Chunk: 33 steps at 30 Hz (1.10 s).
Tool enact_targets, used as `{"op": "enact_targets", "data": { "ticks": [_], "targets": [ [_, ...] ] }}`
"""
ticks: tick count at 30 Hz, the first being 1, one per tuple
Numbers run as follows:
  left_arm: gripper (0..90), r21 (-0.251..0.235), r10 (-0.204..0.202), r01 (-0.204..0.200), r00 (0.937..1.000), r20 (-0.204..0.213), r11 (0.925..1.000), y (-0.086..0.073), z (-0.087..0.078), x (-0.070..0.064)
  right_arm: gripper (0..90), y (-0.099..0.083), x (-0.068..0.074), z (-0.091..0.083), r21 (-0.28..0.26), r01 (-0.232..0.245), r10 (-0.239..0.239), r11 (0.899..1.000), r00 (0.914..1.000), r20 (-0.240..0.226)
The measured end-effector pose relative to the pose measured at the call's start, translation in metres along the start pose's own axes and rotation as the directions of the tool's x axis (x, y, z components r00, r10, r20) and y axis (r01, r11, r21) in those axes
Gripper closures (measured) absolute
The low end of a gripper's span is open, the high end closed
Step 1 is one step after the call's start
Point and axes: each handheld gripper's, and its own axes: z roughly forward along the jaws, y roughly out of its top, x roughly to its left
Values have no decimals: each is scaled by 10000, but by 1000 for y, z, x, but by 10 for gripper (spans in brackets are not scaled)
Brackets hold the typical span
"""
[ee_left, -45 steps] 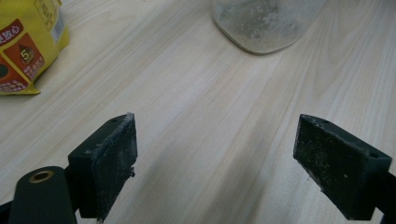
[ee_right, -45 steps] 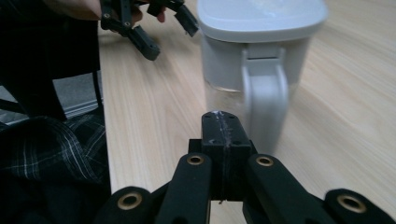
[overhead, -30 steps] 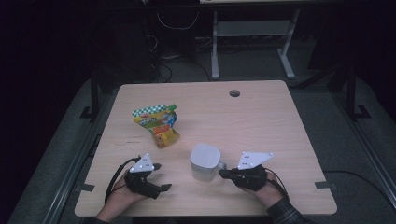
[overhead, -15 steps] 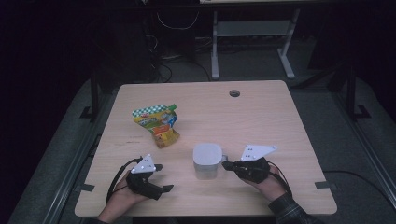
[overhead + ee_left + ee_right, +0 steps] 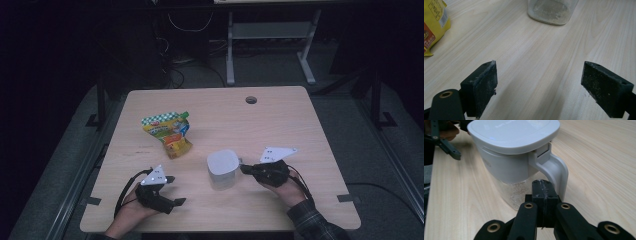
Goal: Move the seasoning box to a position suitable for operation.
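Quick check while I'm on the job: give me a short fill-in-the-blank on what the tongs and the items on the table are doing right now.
1. The left tongs are ____, nothing between them.
2. The right tongs are ____, at the jug's handle.
3. The jug has a white ____ on top.
4. The snack pouch lies on the ____.

Answers: open; shut; lid; table

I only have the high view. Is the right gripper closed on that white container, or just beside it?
Observer: In the right gripper view, the right gripper is shut with nothing between its jaws. Its tips sit at the handle of the jug; I cannot tell if they touch.
Operator: And the left gripper?
Observer: The left gripper is open over bare table, facing the jug.
Operator: Is the jug all white?
Observer: No. Below the white lid, the body is clear and speckled.
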Motion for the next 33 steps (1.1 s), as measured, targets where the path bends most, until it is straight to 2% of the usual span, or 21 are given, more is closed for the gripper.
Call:
{"op": "enact_targets", "data": {
  "ticks": [10, 16, 19, 23, 24, 27, 33],
  "targets": [
    [132, 11, 156, -156, 9999, -21, 9999, 3, 0, 0, 898, 8, -9, 8, -27, 31, -31, 10000, 9995, 324],
    [132, 31, 214, -214, 9998, -29, 9998, 2, 1, 0, 898, 7, -16, 11, -96, -125, 129, 9999, 9990, 419],
    [132, 73, 224, -224, 9997, -40, 9997, 2, 0, 0, 898, 8, -15, 5, -175, -203, 210, 9996, 9991, 372],
    [132, 52, 149, -149, 9999, -78, 9999, 2, 0, 0, 897, 15, -14, -8, -217, -185, 201, 9996, 9972, 727],
    [132, 59, 162, -161, 9998, -86, 9999, 1, 0, 0, 897, 18, -15, -11, -322, -61, 88, 9995, 9965, 836],
    [132, 56, 180, -179, 9998, -95, 9998, 1, 0, 0, 897, 21, -15, -13, -362, -87, 114, 9993, 9969, 777],
    [132, 128, 132, -131, 9999, -66, 9998, 1, 1, 0, 897, 42, -17, -19, -696, 171, -129, 9974, 9981, 601]
  ]
}}
